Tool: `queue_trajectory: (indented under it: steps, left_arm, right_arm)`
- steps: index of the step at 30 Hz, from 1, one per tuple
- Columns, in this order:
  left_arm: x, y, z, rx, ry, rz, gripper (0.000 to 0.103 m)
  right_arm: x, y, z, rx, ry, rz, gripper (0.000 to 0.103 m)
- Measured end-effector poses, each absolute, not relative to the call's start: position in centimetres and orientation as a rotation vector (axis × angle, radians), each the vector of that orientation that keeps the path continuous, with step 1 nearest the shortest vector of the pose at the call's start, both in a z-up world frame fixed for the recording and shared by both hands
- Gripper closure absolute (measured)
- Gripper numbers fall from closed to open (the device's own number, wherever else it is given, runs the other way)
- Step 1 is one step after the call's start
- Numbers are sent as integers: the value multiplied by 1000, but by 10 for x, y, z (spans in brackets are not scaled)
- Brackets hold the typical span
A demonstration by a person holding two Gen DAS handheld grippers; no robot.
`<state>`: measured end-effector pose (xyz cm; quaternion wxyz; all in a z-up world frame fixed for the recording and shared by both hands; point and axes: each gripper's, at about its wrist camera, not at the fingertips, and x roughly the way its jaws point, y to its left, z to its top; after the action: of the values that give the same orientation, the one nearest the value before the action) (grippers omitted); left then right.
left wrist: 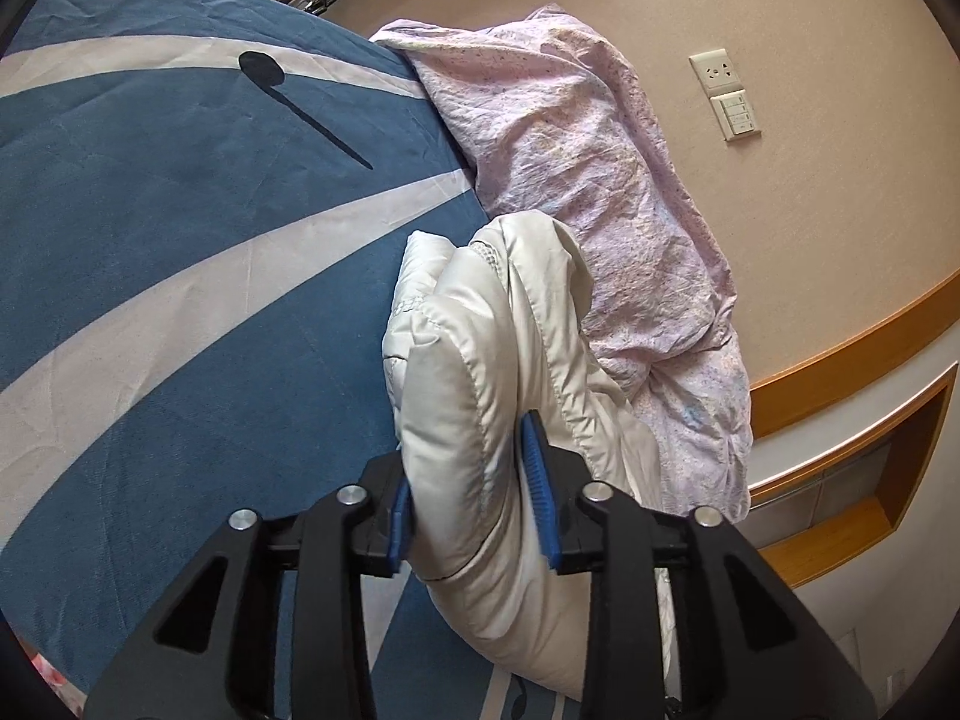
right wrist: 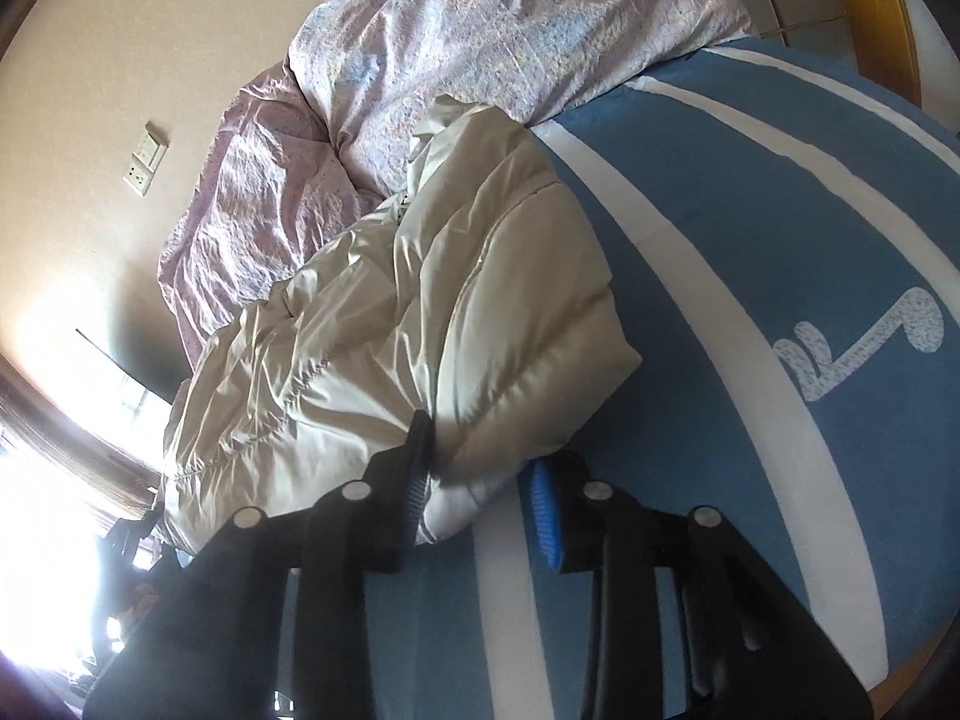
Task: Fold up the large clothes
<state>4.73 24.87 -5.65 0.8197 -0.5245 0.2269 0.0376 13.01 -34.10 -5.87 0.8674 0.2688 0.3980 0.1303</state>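
- The white padded jacket [left wrist: 480, 372] lies bunched on the blue-and-white striped bedspread [left wrist: 168, 252], its far side against a crumpled lilac quilt [left wrist: 576, 138] that is heaped along the wall
- In the right wrist view the jacket [right wrist: 420, 312] runs as one long roll from the near lower left up toward the quilt [right wrist: 480, 42], with the bedspread [right wrist: 750, 252] bare on its right
- Left gripper [left wrist: 471, 510]: jaws partly apart with a thick fold of the jacket standing between the blue pads; the right pad [left wrist: 537, 480] seems to lie along the fabric, but I cannot tell whether the fold is pinched or merely resting there
- Right gripper [right wrist: 480, 498]: jaws partly apart; the near corner of the jacket reaches into the gap beside the left finger, while the right blue pad [right wrist: 546, 510] stands clear over the bedspread, so I judge nothing is gripped here
- Both grippers sit at the near edge of the jacket, one at each end of that edge, and the garment extends straight ahead of them toward the wall
- The left gripper is deeper into the cloth; the right is only at a corner
- Judgement: a fold looks just laid down and the grip being let go; the next move would turn on drawing both grippers back along the jacket's long axis without dragging the fold open
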Motion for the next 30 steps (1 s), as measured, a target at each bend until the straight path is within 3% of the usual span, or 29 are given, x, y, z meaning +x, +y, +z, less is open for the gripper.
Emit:
queue_trajectory:
  steps: [2, 4, 5, 9, 16, 30]
  left_arm:
    - [46, 247, -55, -1087, 478, 93, 36]
    - [46, 245, -53, -1057, 469, 104, 21]
    - [45, 244, -53, -1047, 467, 109, 15]
    - [46, 241, -52, -1017, 464, 128, 11]
    - [53, 235, -57, -1025, 468, 132, 10]
    - [67, 228, -59, -1015, 486, 154, 10]
  right_arm:
    - [128, -337, -52, 510, 813, 228, 58]
    - [126, -334, -43, 440, 767, 134, 37]
    - [123, -334, -35, 394, 722, 54, 36]
    - [122, -321, -10, 213, 602, -126, 35]
    - [160, -236, 11, 27, 582, 88, 31]
    - [189, -130, -7, -151, 640, 202, 31]
